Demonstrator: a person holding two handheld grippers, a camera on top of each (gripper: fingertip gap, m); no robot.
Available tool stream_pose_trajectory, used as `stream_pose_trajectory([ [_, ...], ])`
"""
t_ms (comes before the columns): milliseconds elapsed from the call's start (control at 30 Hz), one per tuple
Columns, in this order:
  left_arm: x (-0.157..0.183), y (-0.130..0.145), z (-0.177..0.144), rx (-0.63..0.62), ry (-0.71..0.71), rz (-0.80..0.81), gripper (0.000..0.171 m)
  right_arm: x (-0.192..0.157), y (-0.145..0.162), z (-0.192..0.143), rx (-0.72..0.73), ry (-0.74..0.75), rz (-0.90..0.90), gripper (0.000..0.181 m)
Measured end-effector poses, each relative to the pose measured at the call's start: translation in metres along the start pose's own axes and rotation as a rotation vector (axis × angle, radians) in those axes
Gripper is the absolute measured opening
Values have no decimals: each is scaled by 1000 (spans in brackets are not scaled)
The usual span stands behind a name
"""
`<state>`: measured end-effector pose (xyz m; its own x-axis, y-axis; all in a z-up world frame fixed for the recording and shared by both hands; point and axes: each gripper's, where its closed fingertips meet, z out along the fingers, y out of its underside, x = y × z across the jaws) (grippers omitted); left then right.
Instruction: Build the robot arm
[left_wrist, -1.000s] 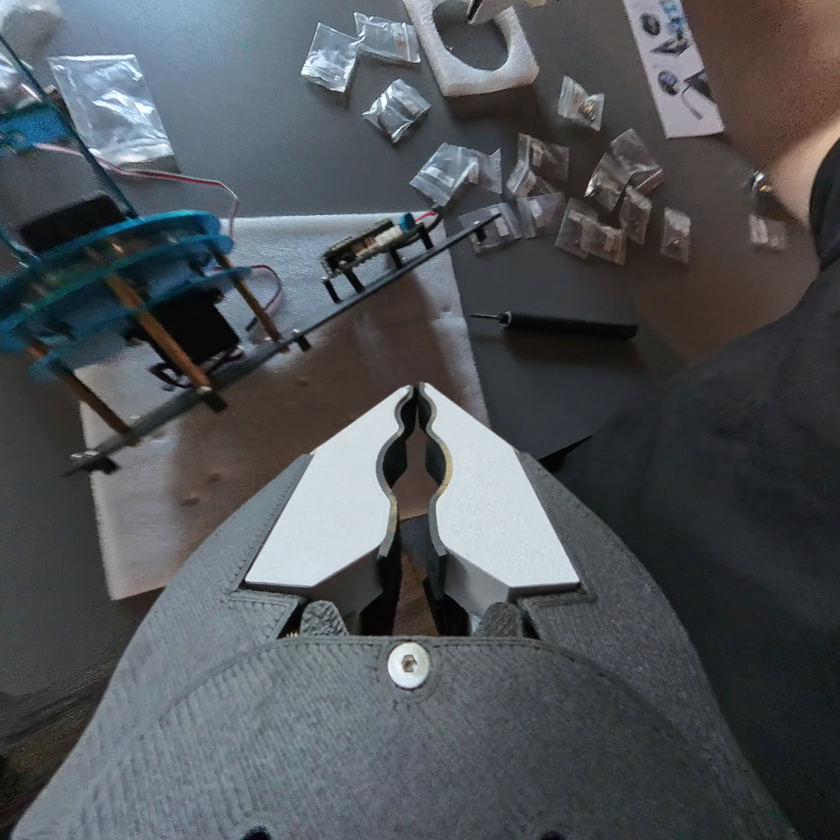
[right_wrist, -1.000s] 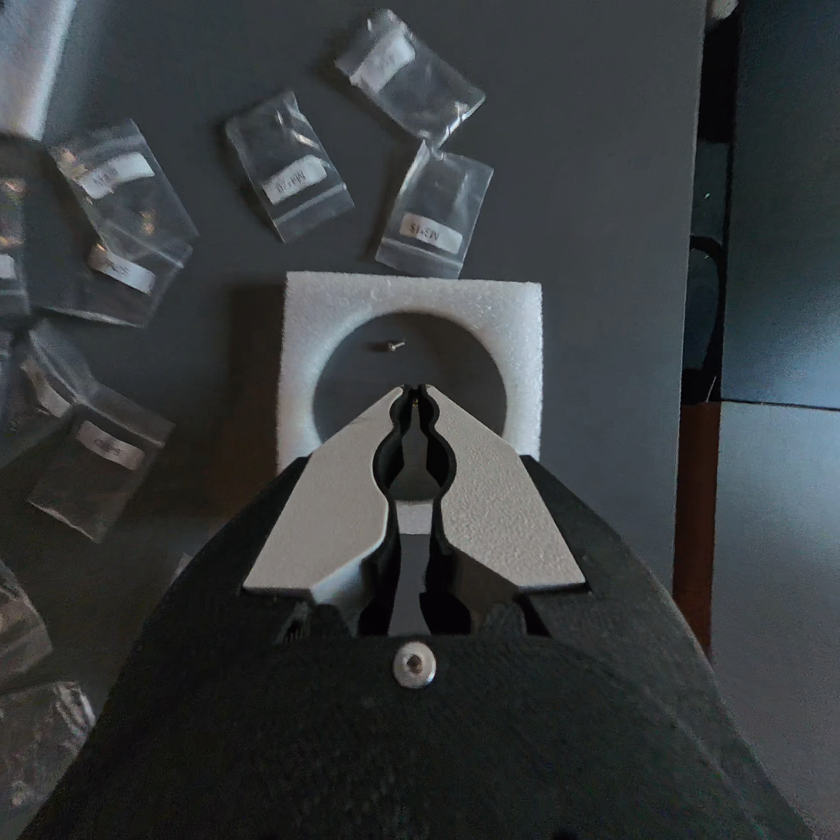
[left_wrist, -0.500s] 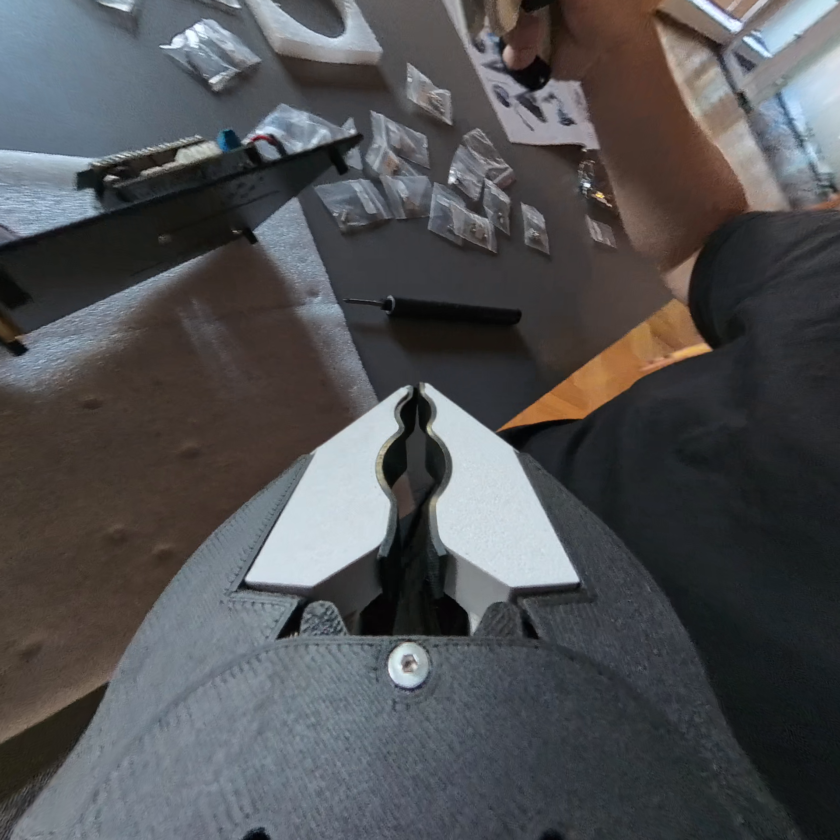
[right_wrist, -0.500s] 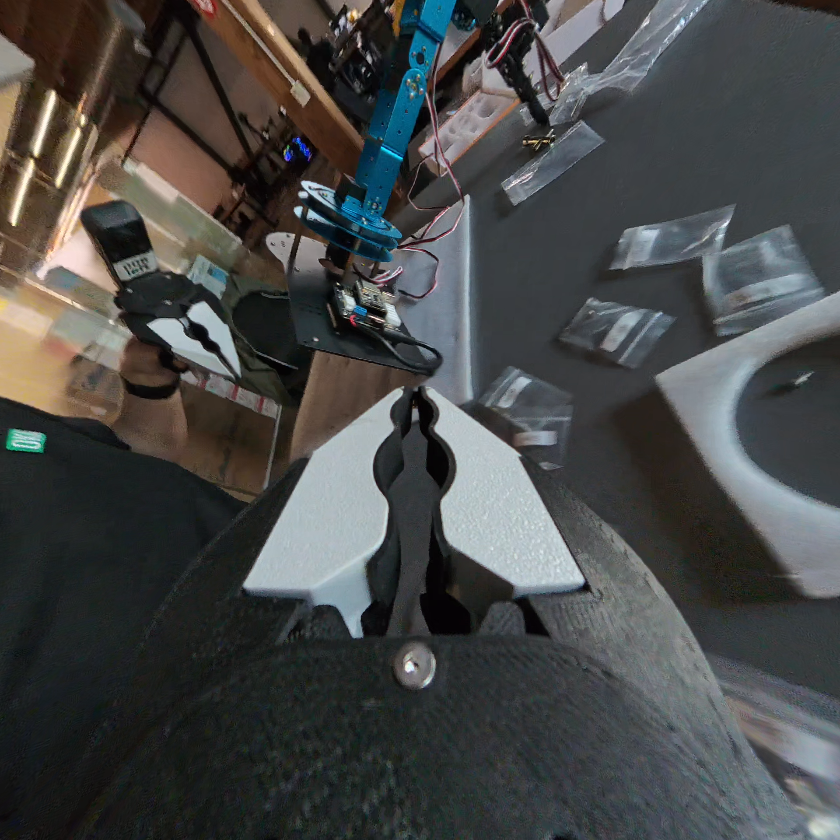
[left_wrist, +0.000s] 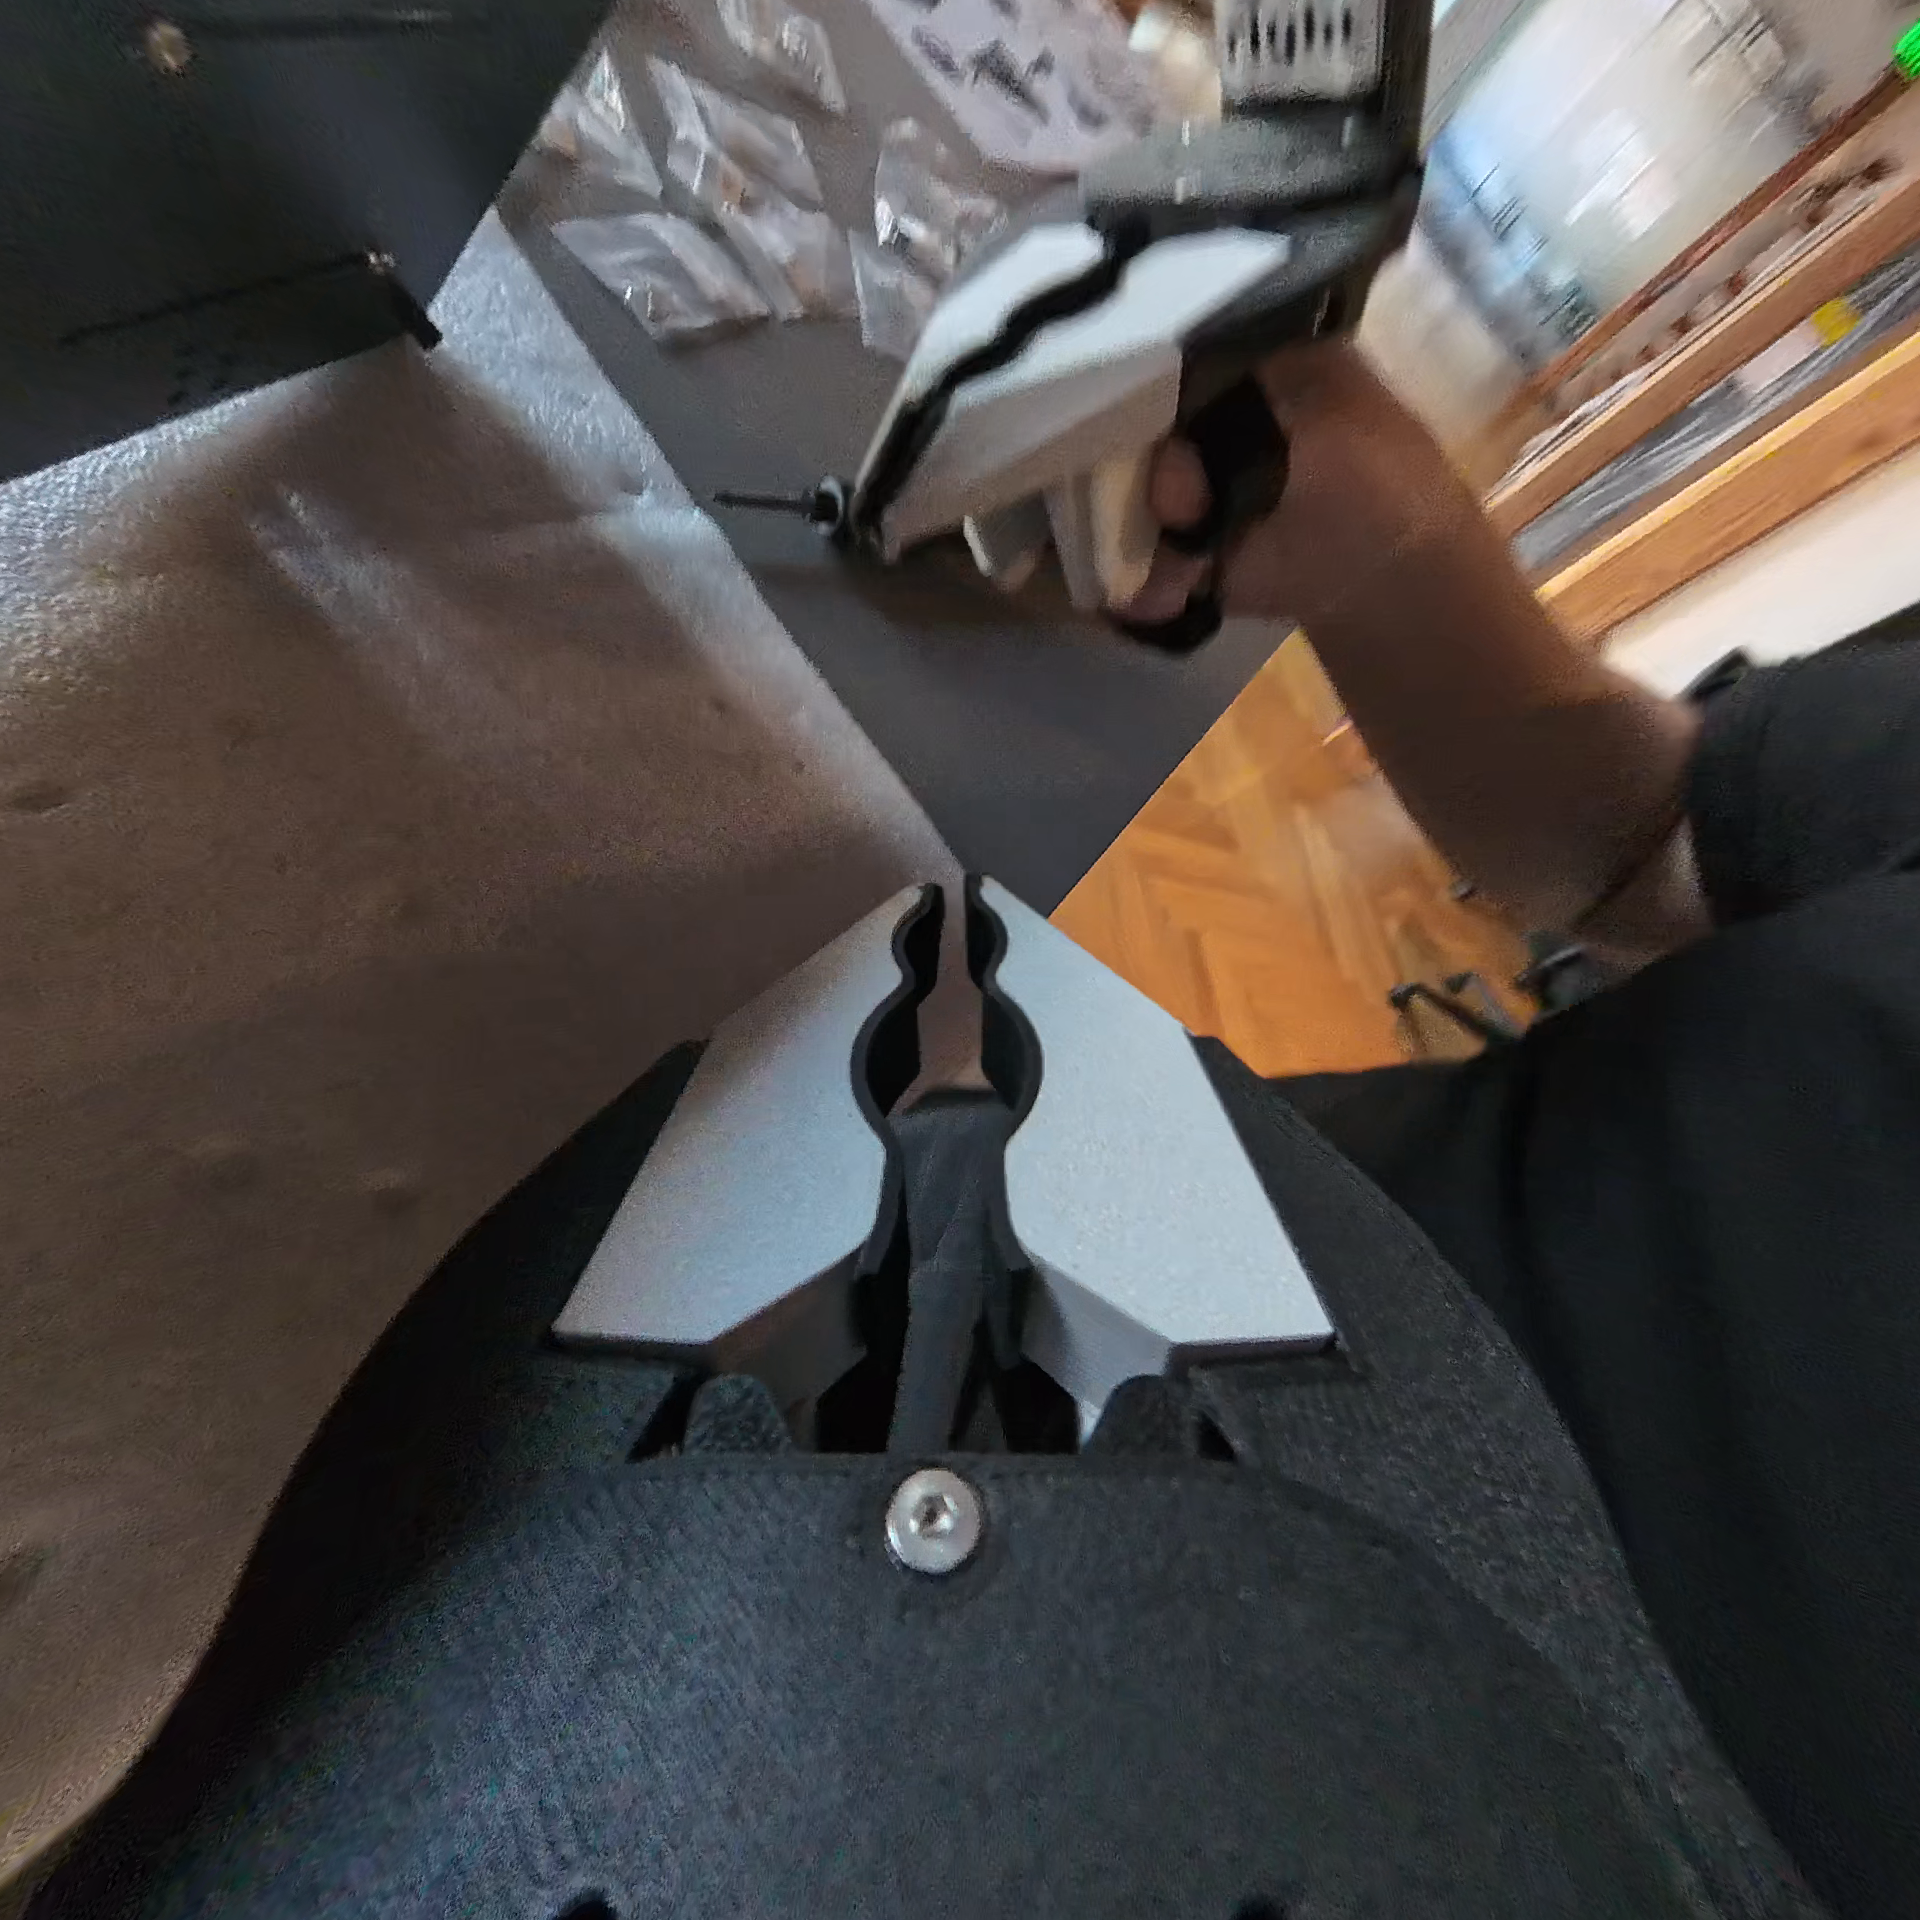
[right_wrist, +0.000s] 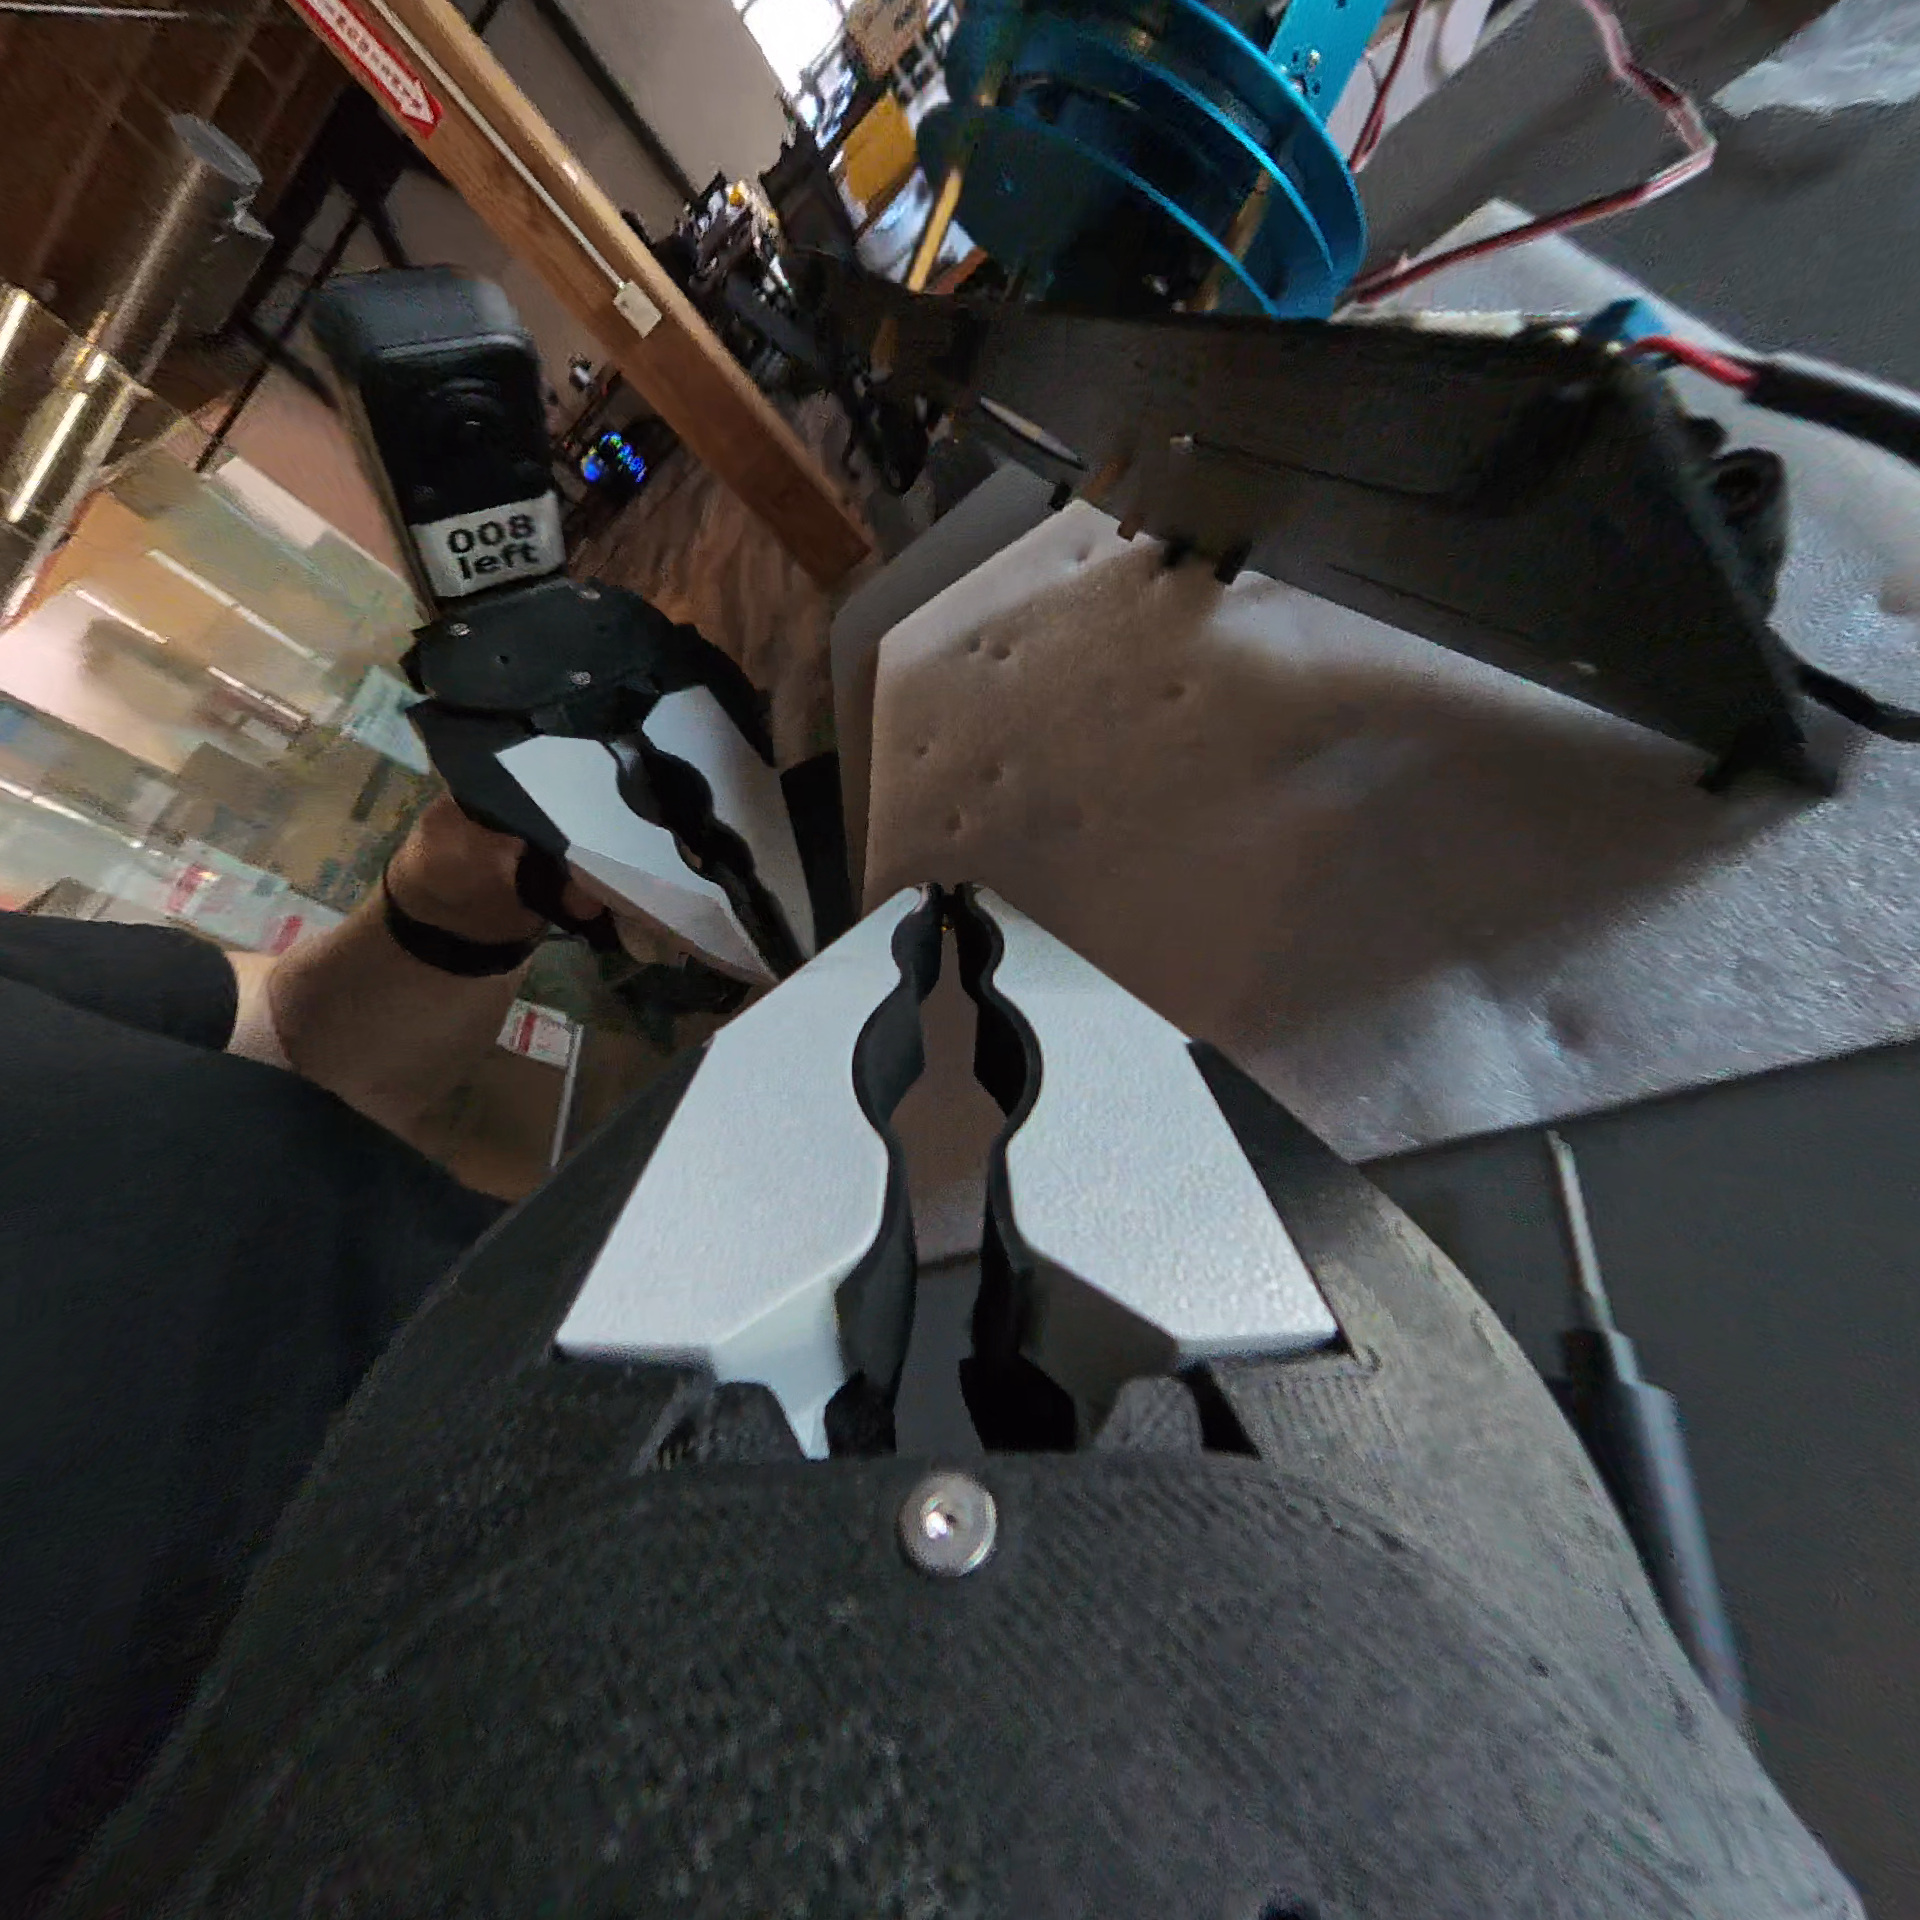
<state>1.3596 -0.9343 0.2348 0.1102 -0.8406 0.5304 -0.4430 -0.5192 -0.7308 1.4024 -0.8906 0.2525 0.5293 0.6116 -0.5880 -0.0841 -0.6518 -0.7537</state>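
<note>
My left gripper (left_wrist: 954, 894) is shut and empty, at the near corner of a white foam sheet (left_wrist: 364, 831) on the dark table (left_wrist: 987, 707). My right gripper (right_wrist: 948, 894) is shut, and a tiny brass-coloured piece (right_wrist: 942, 909) shows between its tips. It hovers over the foam sheet's (right_wrist: 1247, 831) front edge. The left gripper (right_wrist: 774, 940) is close on its left. A black base plate (right_wrist: 1455, 499) stands tilted on the foam, with blue discs (right_wrist: 1195, 156) behind it. In the left wrist view the right gripper (left_wrist: 862, 509) points down near a black screwdriver's tip (left_wrist: 769, 502).
The black screwdriver (right_wrist: 1621, 1434) lies on the table right of my right gripper. Several small plastic bags (left_wrist: 675, 260) lie farther back. The table's corner gives onto a wooden floor (left_wrist: 1299, 914). A person's black shirt (left_wrist: 1662, 1351) fills the near side. The gap from one gripper's tips to the other's is roughly 7 cm.
My right gripper left the foam ring, swung left and came down by the foam sheet's front edge, close to the left gripper. The left gripper turned toward the table's corner.
</note>
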Motion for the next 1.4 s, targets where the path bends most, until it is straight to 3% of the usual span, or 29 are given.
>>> stream_pose_trajectory([
  [133,-16,-8,6,85,6,-22,8,12,11,12,22,114,4,1],
  [300,-31,5,12,33,-41,-60,0,33,42,26,-190,297,-138,2],
  [433,-33,10,8,25,-56,-47,0,33,49,33,-258,295,-214,8],
  [500,-32,12,6,7,-65,2,0,24,39,21,-199,247,-234,15],
  [600,-36,15,2,-87,-135,186,0,29,26,-30,-146,317,-335,16],
  [700,-40,4,1,-176,-222,462,1,58,32,-86,-186,474,-451,20],
  [800,-42,-7,10,-236,-214,646,1,81,48,-115,-256,561,-492,28],
  [900,-46,-6,14,-294,-190,657,3,88,58,-119,-258,565,-475,32],
  [1067,-51,-3,7,-279,-214,635,1,98,71,-116,-298,610,-511,32],
  [1200,-57,4,3,-302,-227,611,0,98,71,-108,-279,571,-455,17],
  [1400,-55,1,13,-315,-212,617,0,97,72,-108,-290,605,-433,16],
])
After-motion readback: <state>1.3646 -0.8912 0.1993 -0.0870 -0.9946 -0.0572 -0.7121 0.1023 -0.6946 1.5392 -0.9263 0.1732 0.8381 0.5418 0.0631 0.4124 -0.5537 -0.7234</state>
